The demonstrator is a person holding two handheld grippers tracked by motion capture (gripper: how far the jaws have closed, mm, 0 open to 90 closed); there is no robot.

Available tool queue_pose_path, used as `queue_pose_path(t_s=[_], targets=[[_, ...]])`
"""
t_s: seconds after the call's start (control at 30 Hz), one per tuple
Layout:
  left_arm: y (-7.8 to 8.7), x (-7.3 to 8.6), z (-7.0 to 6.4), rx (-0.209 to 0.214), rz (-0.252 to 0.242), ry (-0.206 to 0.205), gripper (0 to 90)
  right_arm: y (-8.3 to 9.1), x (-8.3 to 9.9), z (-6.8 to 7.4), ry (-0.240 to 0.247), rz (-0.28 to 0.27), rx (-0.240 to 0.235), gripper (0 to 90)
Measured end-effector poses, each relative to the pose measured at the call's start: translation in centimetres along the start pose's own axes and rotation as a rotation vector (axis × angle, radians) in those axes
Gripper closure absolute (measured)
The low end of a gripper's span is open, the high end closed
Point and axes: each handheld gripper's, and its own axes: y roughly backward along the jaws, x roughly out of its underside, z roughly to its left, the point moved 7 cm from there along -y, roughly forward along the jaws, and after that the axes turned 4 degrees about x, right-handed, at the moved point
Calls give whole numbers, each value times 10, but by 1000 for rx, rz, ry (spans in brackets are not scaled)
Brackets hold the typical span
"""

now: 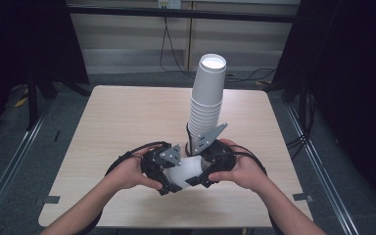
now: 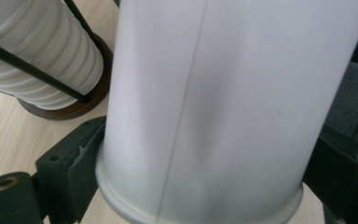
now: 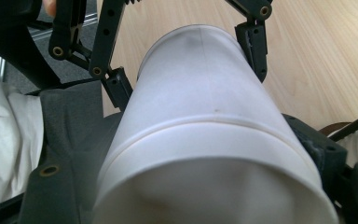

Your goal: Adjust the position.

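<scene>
Hands at the near bench (image 1: 127,117) edge, each with a gripper, both meeting on one white cup (image 1: 188,169) lying sideways between them, just near of the cup stack (image 1: 206,105). Left hand (image 1: 127,172) holds the left gripper (image 1: 169,183), jaws clamped on the cup; in the left gripper view the cup (image 2: 214,107) sits between the black jaws at its rolled rim end, seam running up its side. Right hand (image 1: 245,171) holds the right gripper (image 1: 196,180), jaws also clamped on the same cup; in the right gripper view the cup (image 3: 205,135) looks like two nested cups, an outer band step partway along, with the left gripper (image 3: 182,51) gripping the far end. Cup held above the bench, not touching it as far as the high view shows. Stack stands just beyond the grippers, tall and leaning slightly right, open mouth on top, in a holder (image 2: 81,105) with a dark round base and thin black rods. Stack's ribbed rims show in the left gripper view (image 2: 37,51), up left of the held cup. Floor and cables beyond the bench's far edge.
</scene>
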Motion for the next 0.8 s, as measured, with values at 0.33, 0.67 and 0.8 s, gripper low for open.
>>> queue_pose_path(t_s=[0.33, 0.67, 0.8], targets=[[3, 6, 0, 19, -19, 24, 79, 7, 7, -3, -11, 4, 9, 225], [8, 11, 2, 22, -112, 72, 79, 11, 21, -11, -62, -30, 17, 221], [8, 14, 3, 23, -138, 95, 79, 13, 21, -12, -73, -53, 15, 221]])
